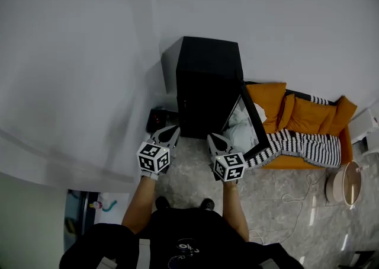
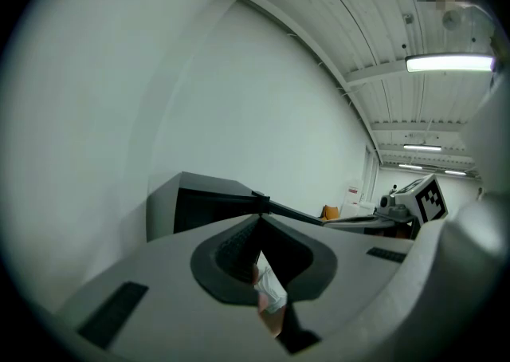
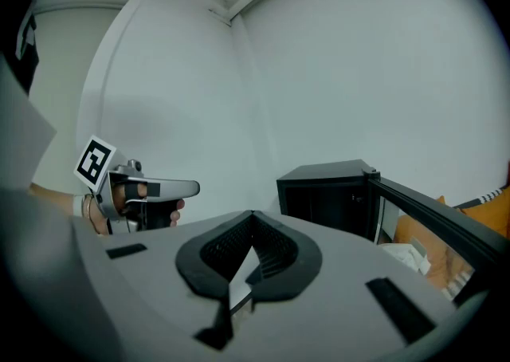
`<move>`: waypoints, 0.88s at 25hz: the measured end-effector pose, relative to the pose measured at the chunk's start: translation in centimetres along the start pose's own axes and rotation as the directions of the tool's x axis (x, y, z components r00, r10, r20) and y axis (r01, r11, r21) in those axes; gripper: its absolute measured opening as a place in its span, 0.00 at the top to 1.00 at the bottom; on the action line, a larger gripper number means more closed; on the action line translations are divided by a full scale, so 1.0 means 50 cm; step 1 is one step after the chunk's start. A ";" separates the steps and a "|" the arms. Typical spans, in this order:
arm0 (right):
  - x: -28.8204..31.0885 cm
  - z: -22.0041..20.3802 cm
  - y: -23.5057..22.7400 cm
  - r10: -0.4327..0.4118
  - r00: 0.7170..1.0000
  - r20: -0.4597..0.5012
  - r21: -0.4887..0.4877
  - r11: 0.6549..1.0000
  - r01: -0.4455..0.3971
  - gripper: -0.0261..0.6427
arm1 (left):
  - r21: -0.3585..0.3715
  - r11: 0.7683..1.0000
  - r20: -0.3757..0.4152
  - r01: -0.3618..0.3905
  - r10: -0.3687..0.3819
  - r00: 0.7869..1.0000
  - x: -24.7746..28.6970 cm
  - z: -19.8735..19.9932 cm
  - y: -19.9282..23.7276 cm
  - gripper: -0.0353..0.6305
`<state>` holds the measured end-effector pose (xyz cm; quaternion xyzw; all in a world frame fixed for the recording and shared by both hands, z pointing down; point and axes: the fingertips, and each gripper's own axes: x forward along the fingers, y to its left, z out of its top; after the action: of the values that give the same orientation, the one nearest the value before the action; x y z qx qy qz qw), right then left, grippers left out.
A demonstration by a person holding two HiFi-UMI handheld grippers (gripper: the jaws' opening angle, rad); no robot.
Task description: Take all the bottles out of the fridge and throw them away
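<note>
The left gripper [image 1: 170, 130] and right gripper [image 1: 215, 139] hover empty, jaws pressed together, before the small black cube fridge [image 1: 207, 78] on the floor by the wall. No bottles show inside. Reaching in, the right gripper could clip the fridge's open black door [image 1: 253, 125] and swing it shut.

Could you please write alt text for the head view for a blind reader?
A person points the left gripper and right gripper, both shut and empty, at a black fridge with its door open. An orange sofa with a striped blanket stands beside it.
</note>
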<state>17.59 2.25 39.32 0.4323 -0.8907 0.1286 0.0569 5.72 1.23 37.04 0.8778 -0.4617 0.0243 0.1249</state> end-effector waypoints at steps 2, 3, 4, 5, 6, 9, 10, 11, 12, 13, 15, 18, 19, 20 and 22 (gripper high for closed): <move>0.004 -0.001 0.009 -0.001 1.000 -0.007 -0.011 1.000 0.001 0.95 | -0.004 1.000 0.004 0.001 -0.001 1.000 -0.007 0.000 0.007 0.94; 0.004 -0.001 0.013 -0.002 1.000 -0.008 -0.015 1.000 0.002 0.95 | -0.005 1.000 0.005 0.002 -0.002 1.000 -0.010 0.000 0.009 0.94; 0.003 0.000 0.015 -0.004 1.000 -0.009 -0.018 1.000 0.003 0.95 | -0.004 1.000 0.007 0.003 -0.003 1.000 -0.012 -0.001 0.009 0.94; 0.001 0.001 0.017 -0.006 1.000 -0.009 -0.020 1.000 0.006 0.95 | -0.004 1.000 0.008 0.005 -0.005 1.000 -0.014 -0.001 0.008 0.94; 0.000 0.002 0.017 -0.009 1.000 -0.007 -0.021 1.000 0.009 0.95 | -0.004 1.000 0.009 0.008 -0.008 1.000 -0.015 0.000 0.006 0.94; -0.001 0.002 0.019 -0.015 1.000 -0.005 -0.020 1.000 0.015 0.95 | -0.006 1.000 0.008 0.011 -0.011 1.000 -0.020 -0.006 0.003 0.94; -0.002 0.002 0.022 -0.015 1.000 -0.004 -0.020 1.000 0.015 0.95 | -0.007 1.000 0.007 0.010 -0.010 1.000 -0.022 -0.008 0.003 0.94; -0.003 0.001 0.026 -0.014 1.000 -0.003 -0.021 1.000 0.013 0.95 | -0.007 1.000 0.008 0.010 -0.010 1.000 -0.025 -0.010 0.001 0.94; -0.004 0.001 0.029 -0.012 1.000 -0.003 -0.022 1.000 0.012 0.95 | -0.008 1.000 0.009 0.010 -0.010 1.000 -0.027 -0.010 -0.001 0.94; -0.005 0.002 0.031 -0.010 1.000 -0.002 -0.024 1.000 0.010 0.95 | -0.009 1.000 0.011 0.010 -0.010 1.000 -0.028 -0.009 -0.003 0.94; -0.007 0.003 0.033 -0.008 1.000 -0.002 -0.026 1.000 0.008 0.95 | -0.012 1.000 0.013 0.010 -0.010 1.000 -0.028 -0.009 -0.008 0.94; -0.009 0.000 0.037 -0.006 1.000 -0.004 -0.033 0.999 0.006 0.95 | -0.014 1.000 0.014 0.006 -0.006 1.000 -0.033 -0.014 -0.008 0.94; -0.010 0.001 0.038 -0.006 1.000 -0.003 -0.034 0.999 0.006 0.95 | -0.017 1.000 0.015 0.002 -0.002 1.000 -0.036 -0.015 -0.006 0.94; -0.012 0.002 0.038 -0.006 1.000 -0.002 -0.036 0.999 0.006 0.95 | -0.021 1.000 0.017 -0.003 0.003 1.000 -0.039 -0.015 -0.004 0.94; -0.015 0.003 0.037 -0.007 1.000 -0.001 -0.039 0.999 0.007 0.95 | -0.028 1.000 0.021 -0.011 0.011 1.000 -0.044 -0.015 -0.001 0.94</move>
<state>16.62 3.88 38.67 0.4341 -0.8915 0.1114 0.0661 4.56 3.21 37.41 0.8737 -0.4682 0.0093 0.1321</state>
